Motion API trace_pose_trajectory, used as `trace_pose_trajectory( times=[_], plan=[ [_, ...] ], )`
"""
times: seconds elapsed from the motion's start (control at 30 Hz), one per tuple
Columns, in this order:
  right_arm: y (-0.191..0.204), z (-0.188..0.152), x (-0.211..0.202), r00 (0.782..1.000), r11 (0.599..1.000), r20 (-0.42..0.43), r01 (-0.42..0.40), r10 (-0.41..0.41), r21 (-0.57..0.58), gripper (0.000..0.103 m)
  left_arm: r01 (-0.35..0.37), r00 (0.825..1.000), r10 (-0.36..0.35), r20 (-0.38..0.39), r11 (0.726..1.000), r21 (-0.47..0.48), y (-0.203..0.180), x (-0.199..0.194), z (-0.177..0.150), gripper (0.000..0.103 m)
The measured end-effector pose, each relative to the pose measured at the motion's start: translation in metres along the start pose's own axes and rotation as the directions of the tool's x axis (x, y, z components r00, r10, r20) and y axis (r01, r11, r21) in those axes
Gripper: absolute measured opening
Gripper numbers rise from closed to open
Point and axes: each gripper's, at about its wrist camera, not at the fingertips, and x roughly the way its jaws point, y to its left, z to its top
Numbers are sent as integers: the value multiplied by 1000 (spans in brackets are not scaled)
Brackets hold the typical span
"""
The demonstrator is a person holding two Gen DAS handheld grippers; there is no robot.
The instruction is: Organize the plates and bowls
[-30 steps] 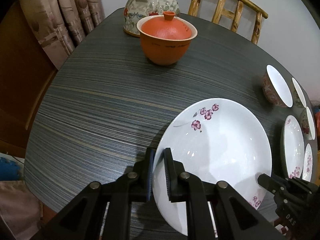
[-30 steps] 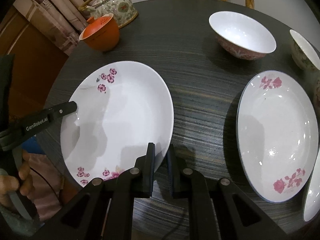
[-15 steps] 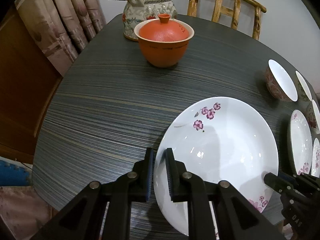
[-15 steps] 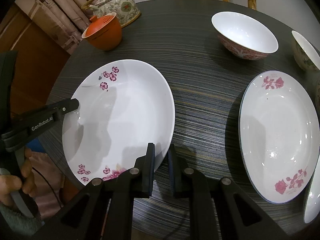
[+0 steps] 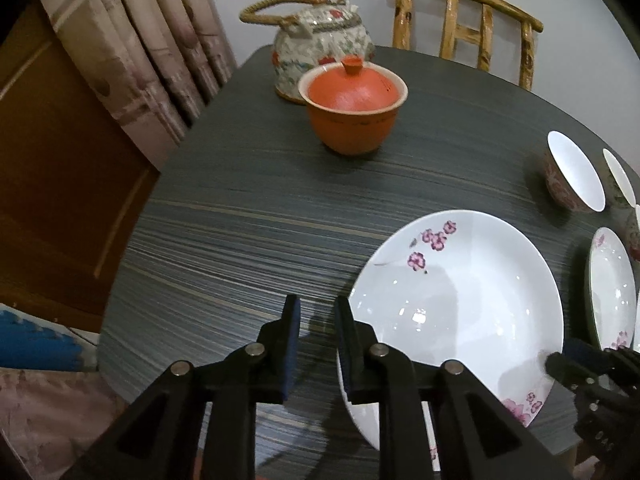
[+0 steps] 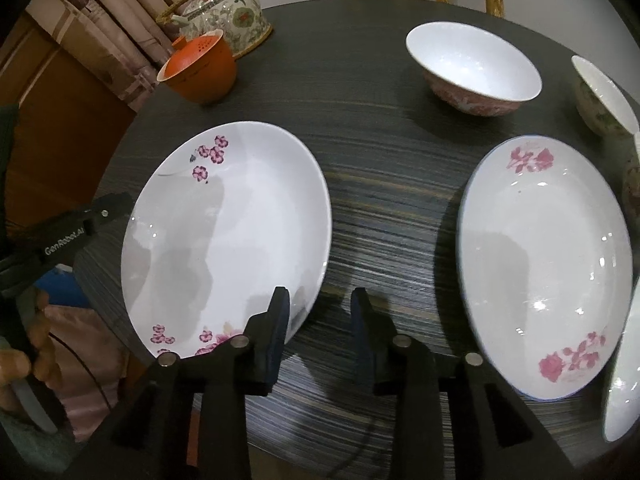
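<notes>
A white plate with purple blossoms lies on the dark striped table. My left gripper stands at its left rim with the jaws opening. Only table shows in the gap, and the right finger covers the rim. My right gripper is at the plate's near right rim, jaws opening too. That rim pokes into the gap beside the left finger, and neither pad presses on it. Each gripper shows at the edge of the other's view.
A second plate with pink roses lies to the right, with a pink-patterned bowl and another bowl behind it. An orange lidded cup and a floral teapot stand at the back. A wooden chair stands beyond the table.
Both pairs of jaws, shut on the blossom plate's rim before, have parted and let it go. The left gripper has tilted up a little. The plate stays where it was.
</notes>
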Motion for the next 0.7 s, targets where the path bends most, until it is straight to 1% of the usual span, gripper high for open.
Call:
trace_pose_trajectory(
  times=[0.1, 0.13, 0.17, 0.23, 0.33, 0.37, 0.47, 0.53, 0.6, 0.7],
  plan=[
    [-3, -1, -6, 1000, 1000, 6, -1, 1, 4, 32, -16, 1000, 16, 20, 1000, -2, -4, -10, 1, 24],
    [-5, -1, -10, 1000, 1000, 10, -1, 1, 6, 32, -20, 1000, 20, 25, 1000, 2, -8, -12, 2, 27],
    [-7, -2, -13, 1000, 1000, 16, 5, -5, 2, 32, -22, 999, 21, 33, 1000, 10, -12, -16, 2, 33],
    [-11, -3, -19, 1000, 1000, 27, 12, -12, -1, 32, -31, 999, 30, 43, 999, 21, -19, -22, 3, 40],
    [-18, -5, -27, 999, 1000, 37, 16, -16, 5, 32, -21, 998, 18, 60, 999, 49, -34, -32, 3, 43],
    [-21, -5, -29, 999, 1000, 41, 21, -21, 4, 32, -16, 998, 12, 59, 998, 57, -40, -35, 3, 46],
    [-33, -7, -38, 998, 999, 50, 32, -31, -3, 32, 22, 998, -26, 55, 997, 78, -61, -44, 4, 52],
    [-44, -10, -46, 997, 999, 57, 42, -41, -1, 32, 47, 997, -51, 52, 995, 84, -72, -48, 4, 52],
    [-57, -11, -53, 997, 999, 58, 48, -49, 3, 32, 86, 995, -90, 44, 992, 90, -88, -53, 6, 52],
    [-79, -14, -64, 995, 997, 62, 76, -77, 11, 32, 120, 991, -124, 41, 988, 96, -108, -60, 7, 52]
  ],
)
